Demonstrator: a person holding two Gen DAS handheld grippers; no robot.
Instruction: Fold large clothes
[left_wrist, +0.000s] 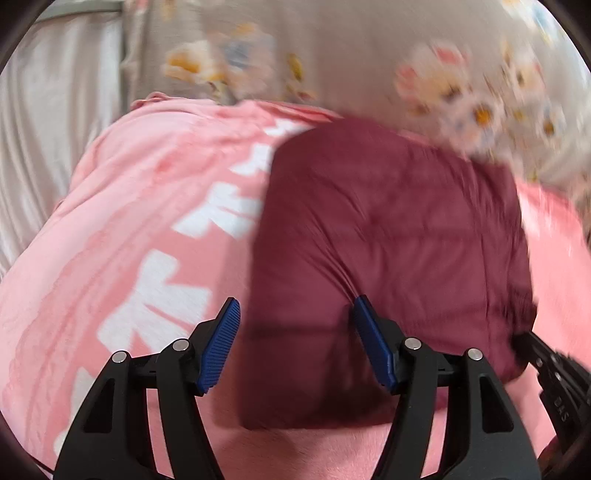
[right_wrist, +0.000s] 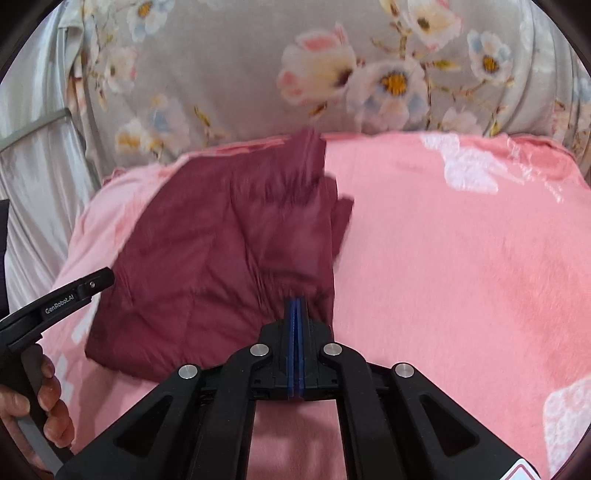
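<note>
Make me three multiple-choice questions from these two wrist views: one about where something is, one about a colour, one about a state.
1. Where does the garment lie?
A. on the pink blanket
B. on a bare floor
C. in a basket

2. What colour is the garment?
A. navy
B. maroon
C. white

3. How do the right gripper's jaws stand?
A. wide open above the cloth
B. shut on the garment's edge
C. out of view

Answers:
1 A, pink blanket shows all round the garment.
2 B, it is dark red in both views.
3 B, the blue pads meet with cloth gathered at them, while the left gripper stands open.
</note>
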